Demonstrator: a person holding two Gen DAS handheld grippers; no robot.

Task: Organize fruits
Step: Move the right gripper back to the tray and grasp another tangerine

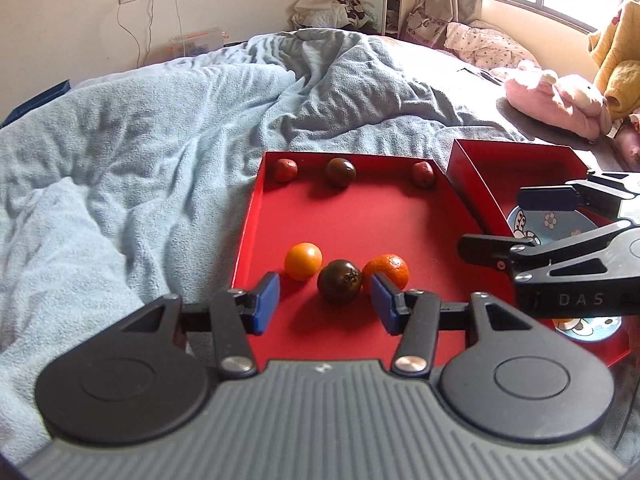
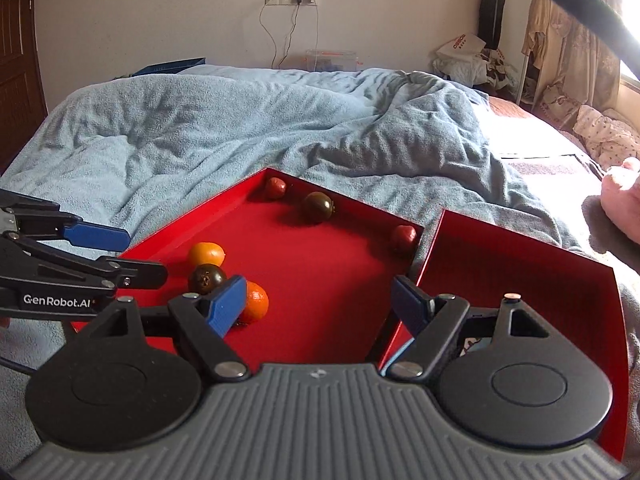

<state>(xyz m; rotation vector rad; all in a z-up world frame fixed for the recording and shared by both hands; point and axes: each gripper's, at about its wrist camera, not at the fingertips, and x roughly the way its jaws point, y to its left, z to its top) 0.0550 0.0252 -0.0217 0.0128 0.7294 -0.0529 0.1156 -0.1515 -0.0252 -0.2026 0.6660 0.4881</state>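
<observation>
Left wrist view: left hand-held gripper (image 1: 325, 302) spread wide, holding nothing, over near edge of red tray (image 1: 384, 216) on the bed (image 1: 160, 120); dark fruit (image 1: 339, 281) sits btwn its pads w/ yellow-orange fruit (image 1: 303, 261) and orange (image 1: 386, 273) beside it, three more fruits along far wall. Right wrist view: right hand-held gripper (image 2: 320, 306) also wide open and empty, left pad in front of the orange (image 2: 254, 302), second red tray (image 2: 520, 264) adjoining at right.
</observation>
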